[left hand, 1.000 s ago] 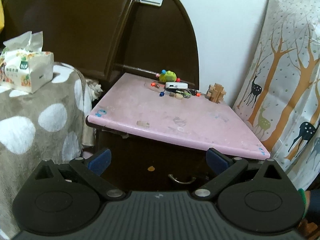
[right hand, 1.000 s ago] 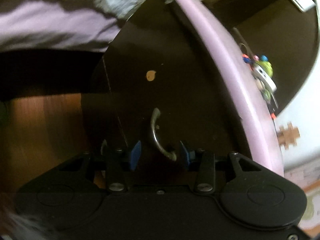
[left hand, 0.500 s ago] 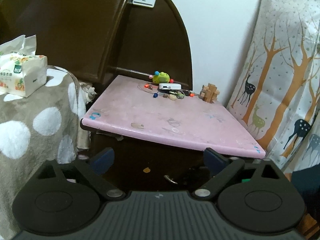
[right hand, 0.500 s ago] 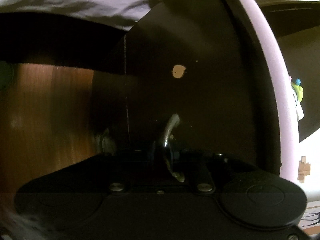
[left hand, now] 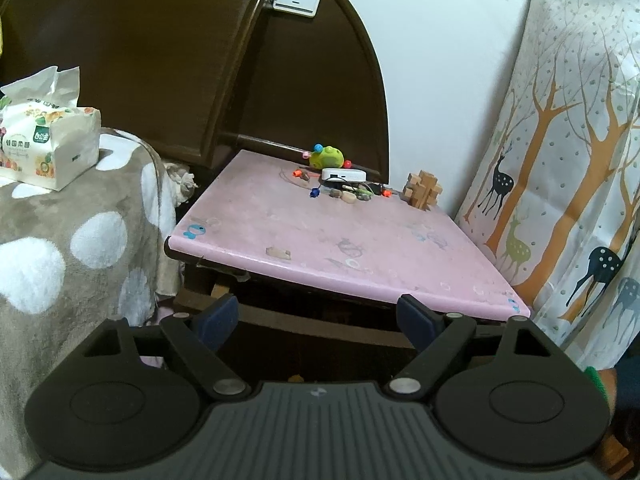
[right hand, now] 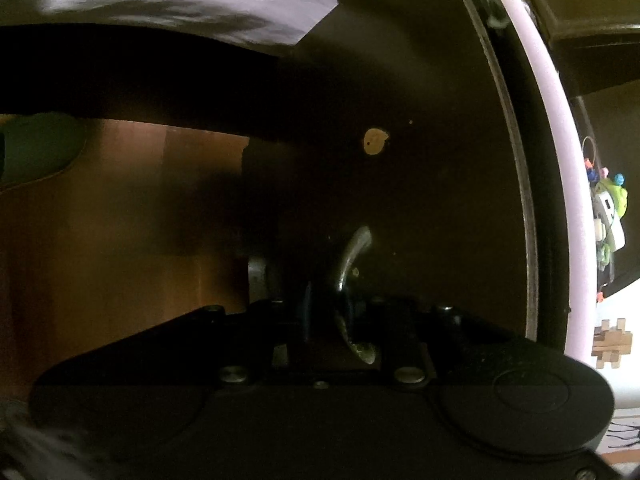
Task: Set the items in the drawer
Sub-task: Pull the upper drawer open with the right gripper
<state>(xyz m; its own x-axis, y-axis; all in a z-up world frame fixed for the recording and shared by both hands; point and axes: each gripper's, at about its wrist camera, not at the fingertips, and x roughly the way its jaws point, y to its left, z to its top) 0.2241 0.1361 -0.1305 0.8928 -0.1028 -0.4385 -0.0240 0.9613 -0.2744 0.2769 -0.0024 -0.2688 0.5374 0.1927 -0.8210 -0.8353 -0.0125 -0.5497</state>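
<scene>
Nightstand top [left hand: 360, 240]: pale pink, faint doodle prints, small blue fish mark at its 9 o'clock edge. Toy [left hand: 328, 156] at 12 o'clock: lime green, blue and red knobs. Box [left hand: 344, 175] beside it: white. Puzzle [left hand: 424, 191] at 1 o'clock: tan wood. Blanket [left hand: 80, 248]: grey, white dots. Curtain [left hand: 568, 160]: white, orange trees, dark deer. Drawer front [right hand: 420, 200]: dark brown, one yellowish spot; handle [right hand: 352, 256] looks dull silver, dim view.

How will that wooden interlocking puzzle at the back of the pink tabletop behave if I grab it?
The wooden puzzle looks rigid and probably light. Its notched bars jut out, so pads should find flat faces, though an off-centre squeeze might tip it. Being interlocked pieces, it may loosen if knocked.
</scene>
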